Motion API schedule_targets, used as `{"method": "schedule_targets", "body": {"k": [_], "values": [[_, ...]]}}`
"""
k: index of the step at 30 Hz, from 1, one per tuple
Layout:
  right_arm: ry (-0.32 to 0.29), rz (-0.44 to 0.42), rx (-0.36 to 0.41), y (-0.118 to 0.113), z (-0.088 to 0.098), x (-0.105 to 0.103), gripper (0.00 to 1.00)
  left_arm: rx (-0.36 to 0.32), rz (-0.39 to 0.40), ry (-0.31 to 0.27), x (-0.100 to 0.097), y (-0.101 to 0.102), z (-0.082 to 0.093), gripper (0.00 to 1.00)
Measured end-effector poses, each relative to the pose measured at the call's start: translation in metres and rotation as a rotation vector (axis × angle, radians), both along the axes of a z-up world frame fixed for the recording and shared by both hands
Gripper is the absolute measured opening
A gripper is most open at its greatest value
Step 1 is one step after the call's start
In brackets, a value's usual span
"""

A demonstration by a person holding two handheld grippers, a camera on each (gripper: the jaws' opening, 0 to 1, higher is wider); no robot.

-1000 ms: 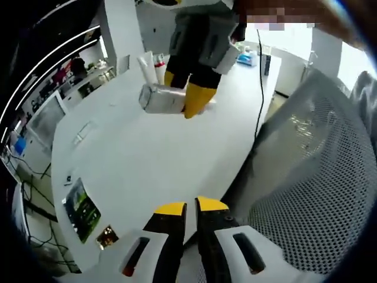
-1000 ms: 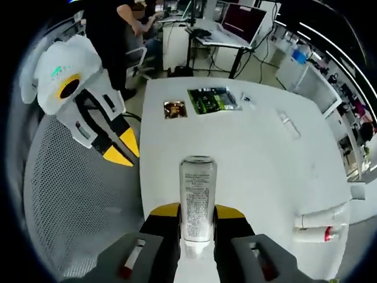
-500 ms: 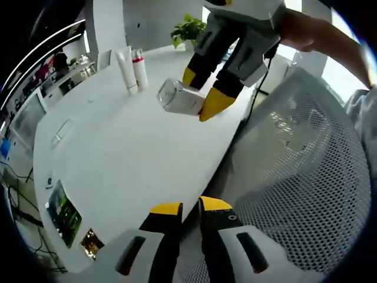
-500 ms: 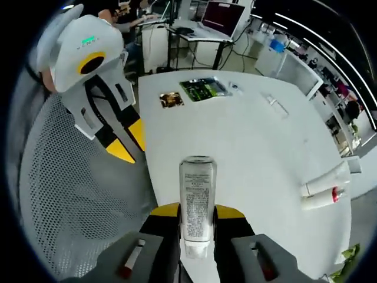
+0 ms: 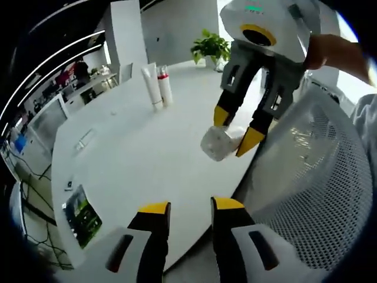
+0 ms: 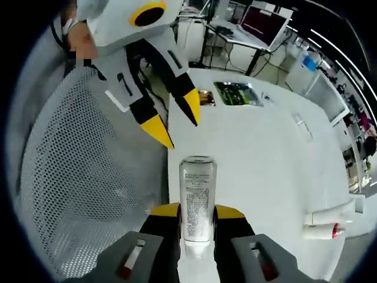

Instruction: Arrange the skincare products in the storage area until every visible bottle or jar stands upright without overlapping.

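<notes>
The left gripper [image 5: 184, 207] has its yellow-tipped jaws parted with nothing between them, above the edge of the white tabletop [image 5: 129, 153]. Ahead, the right gripper [image 5: 234, 131] clamps a clear bottle [image 5: 219, 142] over the tabletop edge. Two white tubes [image 5: 158, 86] stand upright far back, near a potted plant [image 5: 210, 46]. A mesh chair [image 5: 306, 177] sits alongside

White tongs [image 5: 185, 207], yellow-tipped black jaws
</notes>
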State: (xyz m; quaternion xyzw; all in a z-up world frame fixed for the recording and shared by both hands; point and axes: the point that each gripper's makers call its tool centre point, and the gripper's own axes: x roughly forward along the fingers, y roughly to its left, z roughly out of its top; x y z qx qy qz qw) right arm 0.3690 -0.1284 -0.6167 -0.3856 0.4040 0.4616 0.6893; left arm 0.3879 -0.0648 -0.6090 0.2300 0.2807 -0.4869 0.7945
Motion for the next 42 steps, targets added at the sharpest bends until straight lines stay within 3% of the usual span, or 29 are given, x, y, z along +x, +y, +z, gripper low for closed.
{"method": "schedule_targets", "body": {"k": [3,4,7,11,18,23,26,30,33,42], "values": [[0.0,0.06,-0.036,0.004,0.0,0.002,0.12,0.011,-0.045,-0.03,-0.007,-0.005,0.0,0.35],[0.0,0.067,-0.038,0.006,0.0,0.003,0.12,0.021,-0.084,-0.076,-0.009,-0.008,0.003,0.35],[0.011,0.12,-0.079,0.007,-0.005,0.003,0.12,0.036,-0.133,-0.132,-0.013,-0.013,0.006,0.35],[0.029,0.176,-0.12,0.007,-0.011,0.0,0.12,0.081,-0.17,-0.172,-0.014,-0.014,0.003,0.37],[0.043,0.297,-0.174,0.013,-0.012,-0.008,0.12,0.066,-0.238,-0.19,-0.022,-0.022,0.006,0.31],[0.028,0.354,-0.188,0.025,-0.004,-0.004,0.12,0.078,-0.24,-0.205,-0.021,-0.02,0.007,0.21],[0.01,0.386,-0.211,0.029,-0.002,-0.001,0.12,0.107,-0.235,-0.216,-0.019,-0.017,0.004,0.2],[-0.003,0.381,-0.213,0.028,0.0,0.0,0.12,0.106,-0.222,-0.219,-0.017,-0.016,0.003,0.2],[-0.007,0.382,-0.196,0.029,0.001,-0.004,0.12,0.148,-0.244,-0.239,-0.019,-0.015,-0.001,0.19],[-0.016,0.406,-0.196,0.028,0.01,-0.001,0.12,0.125,-0.226,-0.239,-0.015,-0.015,0.004,0.18]]}}
